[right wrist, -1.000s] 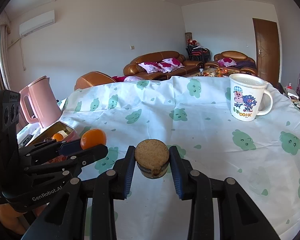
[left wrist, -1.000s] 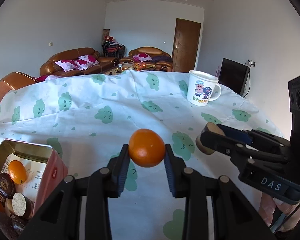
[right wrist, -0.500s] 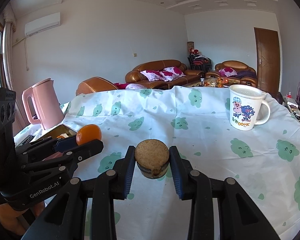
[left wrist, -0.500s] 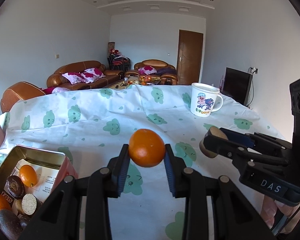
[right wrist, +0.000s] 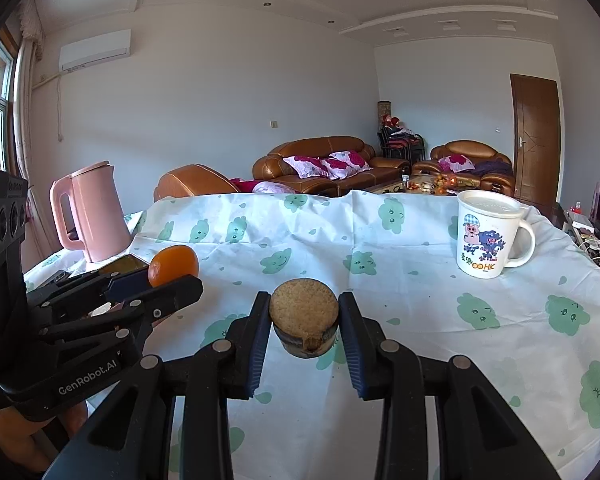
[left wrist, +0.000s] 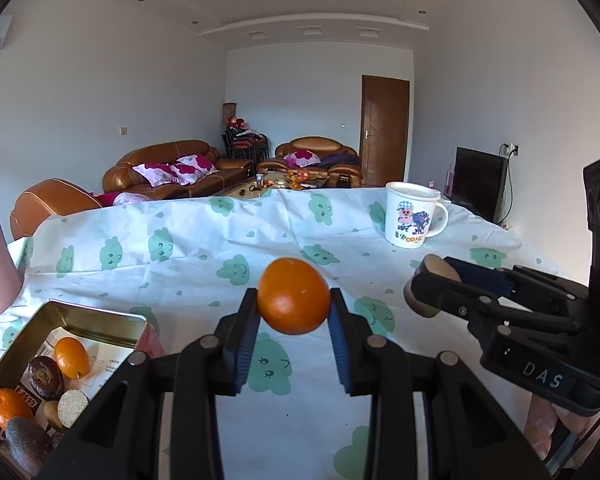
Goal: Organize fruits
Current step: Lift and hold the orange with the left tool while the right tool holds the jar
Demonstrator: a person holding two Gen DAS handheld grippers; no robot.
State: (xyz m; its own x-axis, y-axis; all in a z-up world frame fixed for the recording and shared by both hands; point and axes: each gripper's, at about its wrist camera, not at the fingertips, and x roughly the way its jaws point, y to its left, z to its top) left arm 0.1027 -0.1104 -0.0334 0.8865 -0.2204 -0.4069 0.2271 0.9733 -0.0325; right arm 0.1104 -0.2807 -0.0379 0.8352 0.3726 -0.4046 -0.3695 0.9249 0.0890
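Observation:
My left gripper [left wrist: 294, 318] is shut on an orange [left wrist: 293, 295], held above the cloud-print tablecloth [left wrist: 180, 248]. That orange [right wrist: 173, 265] also shows at the left of the right wrist view, in the left gripper [right wrist: 160, 280]. My right gripper [right wrist: 304, 330] is shut on a brown cut fruit half [right wrist: 304, 317] with a tan, grainy cut face up. The same piece [left wrist: 432, 286] shows at the right of the left wrist view. An open metal tin [left wrist: 100, 320] at lower left holds small oranges and dark brown fruits.
A white cartoon mug [right wrist: 486, 236] stands at the far right of the table. A pink kettle [right wrist: 90, 216] stands at the far left, behind the tin. Sofas, a door and a dark screen lie beyond the table edge.
The left gripper has risen and tipped upward with the orange, so more of the tin's inside shows. The right gripper has tilted up slightly, keeping the cut fruit.

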